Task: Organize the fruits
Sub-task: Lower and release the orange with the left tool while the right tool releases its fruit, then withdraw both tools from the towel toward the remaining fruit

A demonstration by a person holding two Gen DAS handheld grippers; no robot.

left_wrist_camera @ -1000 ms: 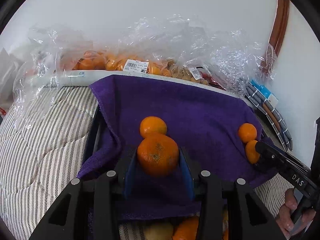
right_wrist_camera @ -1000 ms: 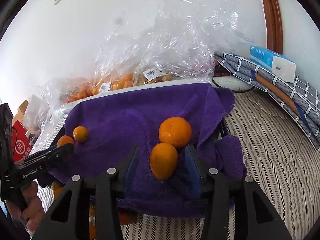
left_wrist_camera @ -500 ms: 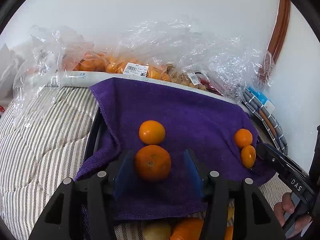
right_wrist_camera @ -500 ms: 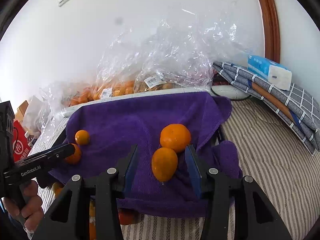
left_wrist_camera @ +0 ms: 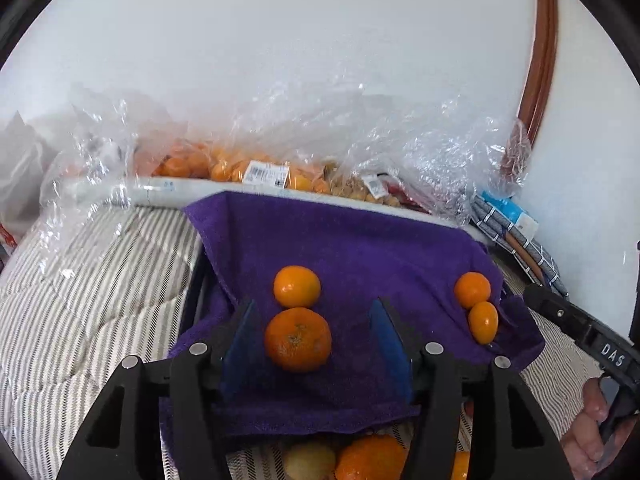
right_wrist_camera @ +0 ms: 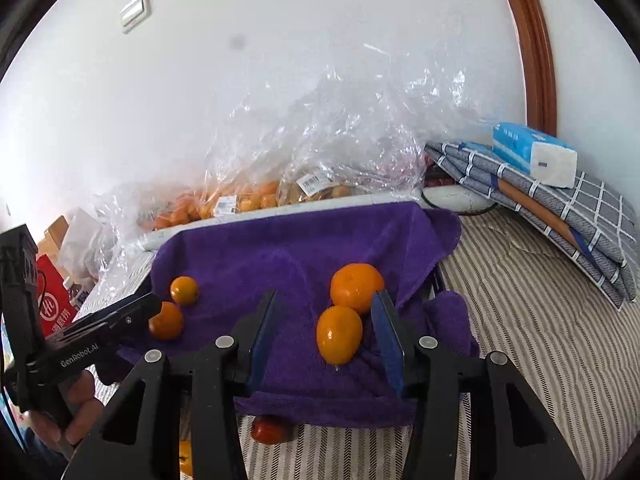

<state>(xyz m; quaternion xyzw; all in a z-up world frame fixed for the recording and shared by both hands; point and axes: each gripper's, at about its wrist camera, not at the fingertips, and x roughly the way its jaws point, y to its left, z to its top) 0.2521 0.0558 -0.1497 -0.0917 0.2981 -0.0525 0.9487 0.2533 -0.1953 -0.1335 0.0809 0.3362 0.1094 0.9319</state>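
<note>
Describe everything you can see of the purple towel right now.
The purple towel is a thick terry cloth, draped over a low dark-edged frame on the striped bedding. Its far edge lies against the white ledge; its near edge hangs over the front, and one corner is bunched at the right in the right wrist view. Four oranges rest on it in two touching pairs. The left gripper's jaws are opening around the nearest orange. More fruit shows below its front edge.
</note>
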